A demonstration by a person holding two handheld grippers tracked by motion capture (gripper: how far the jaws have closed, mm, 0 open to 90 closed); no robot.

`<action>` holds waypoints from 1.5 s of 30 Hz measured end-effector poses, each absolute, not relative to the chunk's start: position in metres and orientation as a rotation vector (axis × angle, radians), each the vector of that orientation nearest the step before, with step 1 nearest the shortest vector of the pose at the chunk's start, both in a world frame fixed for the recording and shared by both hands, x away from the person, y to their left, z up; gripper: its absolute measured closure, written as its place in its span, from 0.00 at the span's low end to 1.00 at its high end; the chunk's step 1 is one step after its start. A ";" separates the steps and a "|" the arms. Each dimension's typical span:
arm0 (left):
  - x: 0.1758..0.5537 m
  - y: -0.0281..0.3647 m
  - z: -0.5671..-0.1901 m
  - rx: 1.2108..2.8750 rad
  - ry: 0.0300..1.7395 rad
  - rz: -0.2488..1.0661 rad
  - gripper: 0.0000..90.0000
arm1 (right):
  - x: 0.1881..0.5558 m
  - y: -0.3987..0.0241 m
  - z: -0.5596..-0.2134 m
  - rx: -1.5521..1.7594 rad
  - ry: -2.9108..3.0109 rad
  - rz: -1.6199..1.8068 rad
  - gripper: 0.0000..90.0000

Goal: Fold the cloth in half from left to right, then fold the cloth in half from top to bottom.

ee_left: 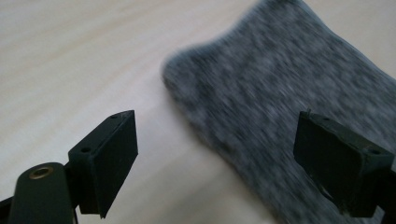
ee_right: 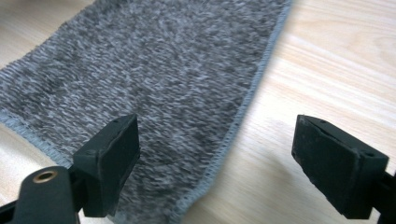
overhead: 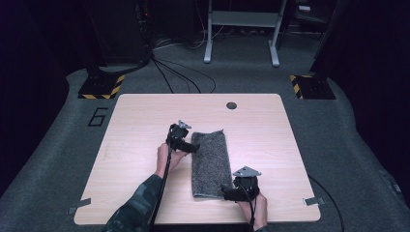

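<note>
Since the towel [overhead: 211, 163] is soft, limp and light, pinch its stitched edge between the right gripper's [overhead: 231, 191] wide, empty fingers [ee_right: 109, 168]; left gripper [overhead: 193, 147] equally open, empty.

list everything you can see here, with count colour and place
towel: 1, grey, folded into a long strip at the middle of the table
table: 1, light wood, centre of the room
cable hole: 1, dark, far edge of the table
tape strips: 2, grey, near corners of the table
striped floor plates: 2, black and yellow, beyond the table
metal frame: 1, pale grey, far back
left tool: 1, black, open at the towel's left edge
right tool: 1, black, open over the towel's near right corner
</note>
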State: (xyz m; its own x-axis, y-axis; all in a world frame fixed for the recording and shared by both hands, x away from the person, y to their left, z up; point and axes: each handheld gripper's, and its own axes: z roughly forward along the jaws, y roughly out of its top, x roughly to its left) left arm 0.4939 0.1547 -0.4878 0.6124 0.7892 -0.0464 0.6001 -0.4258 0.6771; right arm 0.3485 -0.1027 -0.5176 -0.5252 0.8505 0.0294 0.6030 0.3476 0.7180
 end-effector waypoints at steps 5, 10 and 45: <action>0.439 0.158 -0.499 2.189 1.010 0.310 0.15 | 0.345 -0.092 -0.523 1.279 2.273 0.958 0.16; 0.390 0.158 -0.508 2.200 0.942 0.268 0.14 | 0.345 -0.090 -0.525 1.274 2.273 0.960 0.17; 0.461 0.190 -0.497 2.146 1.059 0.265 0.00 | 0.454 -0.104 -0.492 1.310 2.396 0.984 0.03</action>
